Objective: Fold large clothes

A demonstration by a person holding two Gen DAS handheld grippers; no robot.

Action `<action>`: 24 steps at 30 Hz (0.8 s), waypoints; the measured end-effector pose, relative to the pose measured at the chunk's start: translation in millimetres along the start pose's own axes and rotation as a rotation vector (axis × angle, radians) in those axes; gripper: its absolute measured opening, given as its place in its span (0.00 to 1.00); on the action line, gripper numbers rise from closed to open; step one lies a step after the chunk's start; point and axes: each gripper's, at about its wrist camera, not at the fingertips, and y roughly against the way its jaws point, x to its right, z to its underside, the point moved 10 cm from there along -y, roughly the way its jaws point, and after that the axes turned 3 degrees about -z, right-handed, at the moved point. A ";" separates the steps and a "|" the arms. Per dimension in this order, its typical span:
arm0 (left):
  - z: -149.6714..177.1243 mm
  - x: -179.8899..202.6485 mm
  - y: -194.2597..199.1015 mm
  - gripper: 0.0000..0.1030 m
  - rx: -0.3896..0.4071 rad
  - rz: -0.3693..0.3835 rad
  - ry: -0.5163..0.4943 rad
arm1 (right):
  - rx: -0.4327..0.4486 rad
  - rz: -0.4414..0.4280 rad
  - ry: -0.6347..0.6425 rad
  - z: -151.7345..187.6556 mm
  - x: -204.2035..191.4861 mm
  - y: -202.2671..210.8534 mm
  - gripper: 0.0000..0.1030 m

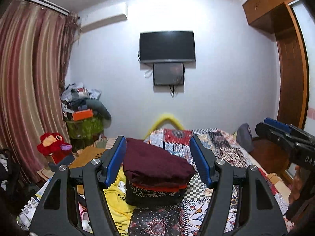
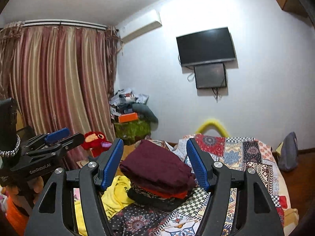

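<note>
Both black, blue-padded grippers, left [image 1: 158, 153] and right [image 2: 154, 157], gape wide, holding nothing. Beyond them, a neatly folded maroon cloth garment [image 1: 155, 165] tops a small stack of folded clothes [image 1: 155, 193] on the patchwork-print bedspread [image 1: 226, 149].

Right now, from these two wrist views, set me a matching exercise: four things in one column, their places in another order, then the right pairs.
Things:
1. maroon folded garment
2. yellow garment
3. red plush toy
4. television

Places:
A. mounted on the white wall
B. top of the stack of folded clothes on the bed
C. beside the striped curtain, off the bed's left side
D. crumpled on the bed, left of the stack

Pairs: 1-B, 2-D, 3-C, 4-A

Both the left gripper and the right gripper are open and hold nothing.
</note>
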 end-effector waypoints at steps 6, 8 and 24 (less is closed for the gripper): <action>4.0 7.0 44.8 0.66 0.091 -0.052 0.002 | 0.030 0.011 0.029 7.4 -14.5 14.7 0.68; 7.8 7.4 50.5 0.76 0.091 -0.046 0.017 | 0.042 0.022 0.032 7.7 -15.0 16.2 0.76; 31.9 -2.0 47.3 0.96 0.048 -0.076 0.064 | 0.037 0.104 0.040 15.9 -4.6 21.3 1.00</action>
